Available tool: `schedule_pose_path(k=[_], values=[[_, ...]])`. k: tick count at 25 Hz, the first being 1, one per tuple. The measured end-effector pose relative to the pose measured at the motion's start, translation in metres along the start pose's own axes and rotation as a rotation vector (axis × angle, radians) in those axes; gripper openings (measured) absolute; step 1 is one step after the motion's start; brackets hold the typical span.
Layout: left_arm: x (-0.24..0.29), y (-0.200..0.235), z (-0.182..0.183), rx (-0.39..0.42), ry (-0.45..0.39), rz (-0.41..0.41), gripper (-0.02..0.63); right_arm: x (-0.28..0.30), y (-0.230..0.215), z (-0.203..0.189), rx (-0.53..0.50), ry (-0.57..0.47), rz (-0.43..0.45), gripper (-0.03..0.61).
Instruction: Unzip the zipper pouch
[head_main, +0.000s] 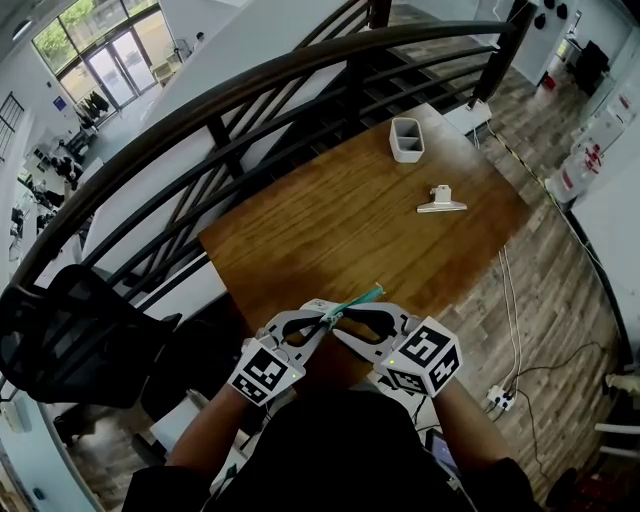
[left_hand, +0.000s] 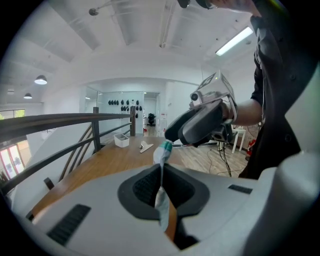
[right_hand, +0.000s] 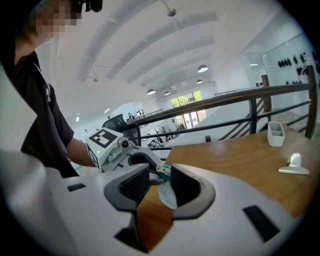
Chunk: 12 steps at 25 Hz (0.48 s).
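Left tool (left_hand: 161, 169) pinches the pouch (left_hand: 162, 153); the spread right tool (right_hand: 159, 173) should nip what seems the zipper pull (right_hand: 164, 170).

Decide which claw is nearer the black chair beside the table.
Left. The left claw, shut on the pouch, lies on the chair's side; the right claw, open, reaches in from the far side.

The zipper pouch (head_main: 358, 299), a thin, pale, flat sleeve with a teal zipper end, is held edge-on over the near edge of the tabletop (head_main: 350, 220), pinched in the closed left claw (left_hand: 161, 175), its teal end between the parted jaws of the right claw (right_hand: 160, 182).
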<state>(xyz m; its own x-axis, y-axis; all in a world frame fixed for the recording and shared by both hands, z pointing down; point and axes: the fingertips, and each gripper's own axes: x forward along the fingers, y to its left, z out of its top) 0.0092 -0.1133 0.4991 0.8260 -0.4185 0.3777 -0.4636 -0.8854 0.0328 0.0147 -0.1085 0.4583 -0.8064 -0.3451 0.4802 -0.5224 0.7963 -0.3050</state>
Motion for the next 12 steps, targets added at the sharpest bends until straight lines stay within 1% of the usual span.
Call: schedule_pose_path(k=[4,7,12], values=[[0.0,0.0,0.0,0.014,0.009,0.011,0.015,0.005,0.0,-0.004,0.023,0.024,-0.025,0.135],[0.001,-0.002,0.001,0.023,0.012,0.007,0.015,0.01,-0.001,-0.005,0.01,0.037,-0.053,0.135],[-0.001,-0.011,0.0,0.065,0.008,-0.032,0.015,0.012,-0.006,-0.006,-0.005,0.057,-0.078,0.137]])
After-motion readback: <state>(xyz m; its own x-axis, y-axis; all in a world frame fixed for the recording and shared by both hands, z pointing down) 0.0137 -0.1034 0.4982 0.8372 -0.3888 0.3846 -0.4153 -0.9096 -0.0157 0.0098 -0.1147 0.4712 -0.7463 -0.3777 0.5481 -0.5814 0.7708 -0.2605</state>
